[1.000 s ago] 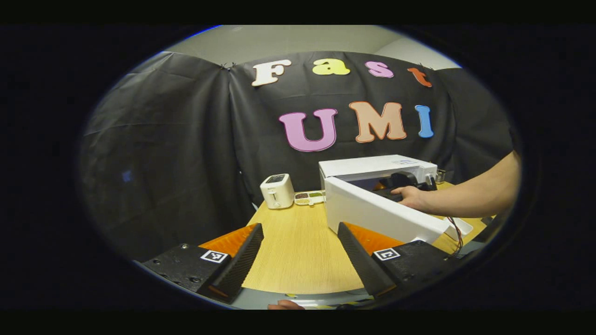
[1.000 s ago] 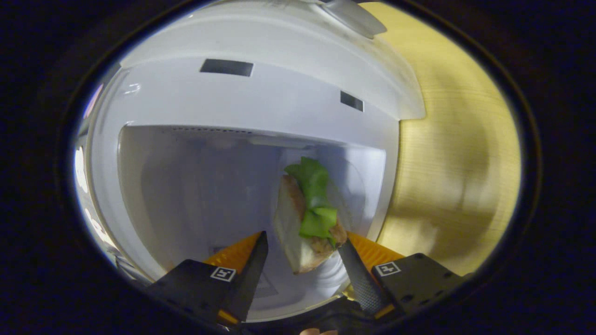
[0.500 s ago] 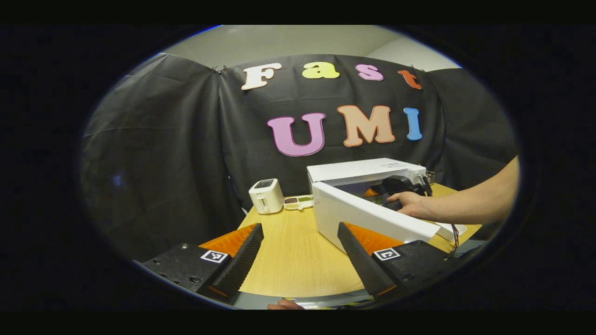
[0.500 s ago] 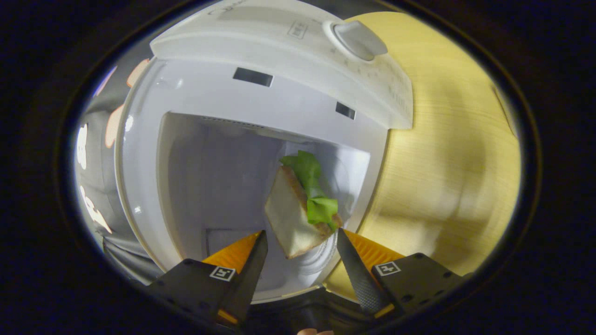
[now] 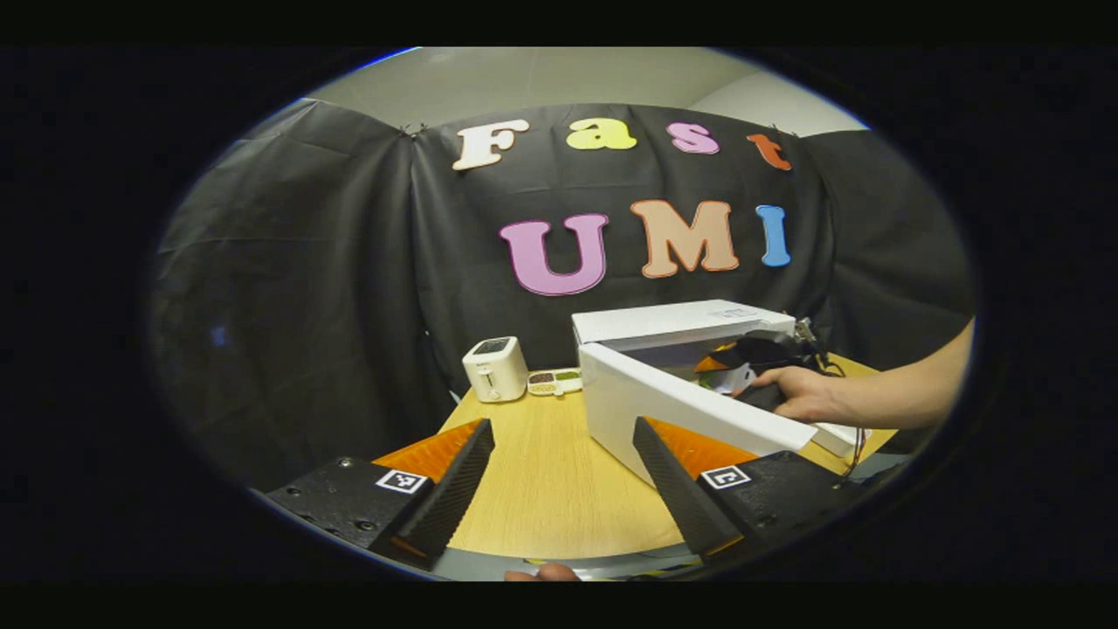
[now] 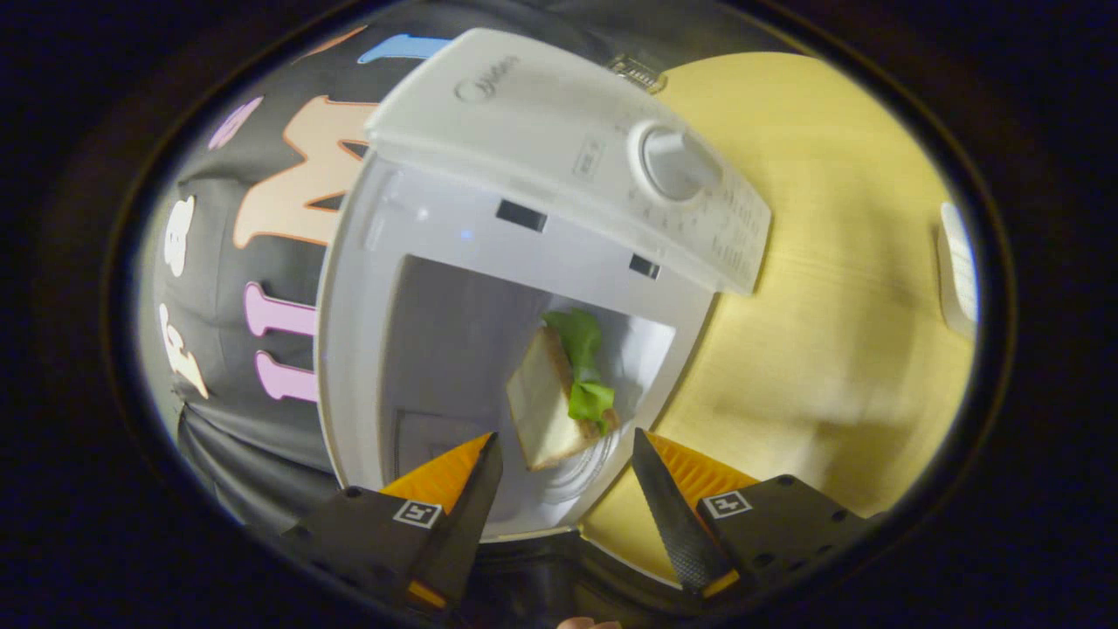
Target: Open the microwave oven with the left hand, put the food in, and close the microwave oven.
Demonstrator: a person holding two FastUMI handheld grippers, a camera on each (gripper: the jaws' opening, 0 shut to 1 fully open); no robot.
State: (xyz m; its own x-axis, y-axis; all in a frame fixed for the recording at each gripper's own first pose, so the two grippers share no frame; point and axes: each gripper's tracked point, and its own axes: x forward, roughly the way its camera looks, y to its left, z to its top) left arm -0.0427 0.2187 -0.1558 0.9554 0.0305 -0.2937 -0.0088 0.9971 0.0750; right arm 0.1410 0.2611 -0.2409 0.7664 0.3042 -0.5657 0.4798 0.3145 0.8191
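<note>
- Two grippers, both with fingers apart and holding nothing: the left gripper [image 5: 563, 476] hangs over the wooden table [image 5: 559, 489], the right gripper [image 6: 566, 485] faces the microwave [image 6: 524, 262].
- Microwave door [image 5: 690, 411] stands open.
- Sandwich [image 6: 559, 397] with lettuce lies inside the microwave, clear of the right fingers.
- Hand [image 5: 799, 393] holds the right gripper at the opening.
- Toaster [image 5: 494, 368] stands left of the microwave.

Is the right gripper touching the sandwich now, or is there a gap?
Apart. In the right gripper view, the right gripper is open and the sandwich sits inside the microwave, beyond both fingers.
</note>
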